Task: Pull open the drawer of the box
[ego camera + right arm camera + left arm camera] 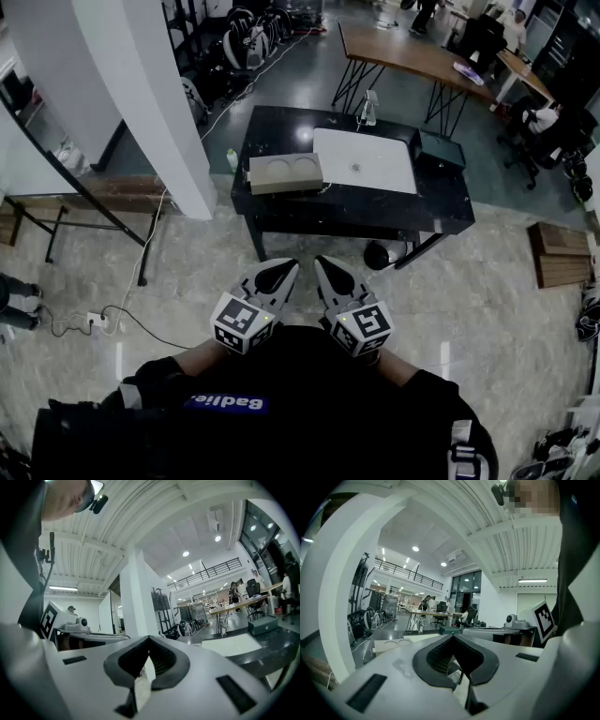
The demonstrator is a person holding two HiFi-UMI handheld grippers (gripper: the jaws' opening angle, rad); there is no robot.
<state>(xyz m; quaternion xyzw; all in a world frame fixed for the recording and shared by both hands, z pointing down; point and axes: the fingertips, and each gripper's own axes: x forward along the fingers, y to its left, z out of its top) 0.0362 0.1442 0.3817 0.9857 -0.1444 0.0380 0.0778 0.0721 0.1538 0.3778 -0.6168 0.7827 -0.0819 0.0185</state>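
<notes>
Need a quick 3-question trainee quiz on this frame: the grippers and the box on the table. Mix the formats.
1. True or false: the left gripper is touching the box on the black table.
2. Pick one. The right gripper has its jaws: A) wide apart, B) together with nothing between them, C) shut on a drawer handle.
3. How many round recesses show in the top of the box?

Key: 1 false, both grippers are held close to the person's body, well apart from the table. 2 B. 3 two.
</notes>
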